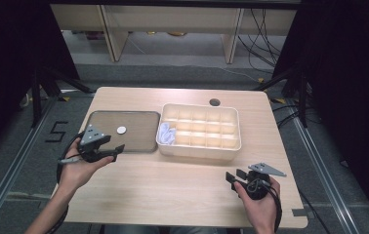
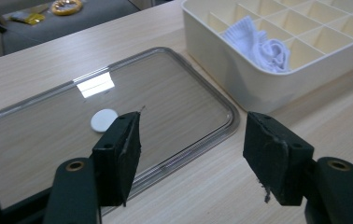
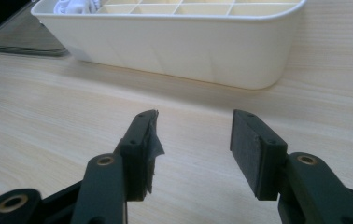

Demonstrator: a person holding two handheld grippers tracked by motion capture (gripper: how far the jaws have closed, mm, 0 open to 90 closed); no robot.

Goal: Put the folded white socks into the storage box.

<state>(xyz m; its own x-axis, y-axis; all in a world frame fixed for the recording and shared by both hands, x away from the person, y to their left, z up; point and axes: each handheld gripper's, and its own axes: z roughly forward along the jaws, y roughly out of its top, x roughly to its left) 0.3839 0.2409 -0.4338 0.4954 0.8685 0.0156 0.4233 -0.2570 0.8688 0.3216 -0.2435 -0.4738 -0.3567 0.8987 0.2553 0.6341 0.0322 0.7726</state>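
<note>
Sock | bunched in organizer cell | part hidden by wall

High view: above the person's edge of the table, facing forward and down, far enough to take in the whole top. Left gripper view: low, close, just left of the divided bin, looking over the tray towards it. Right gripper view: near table level, close, facing the divided bin's long wall. Shared by all three: bin and tray.
</note>
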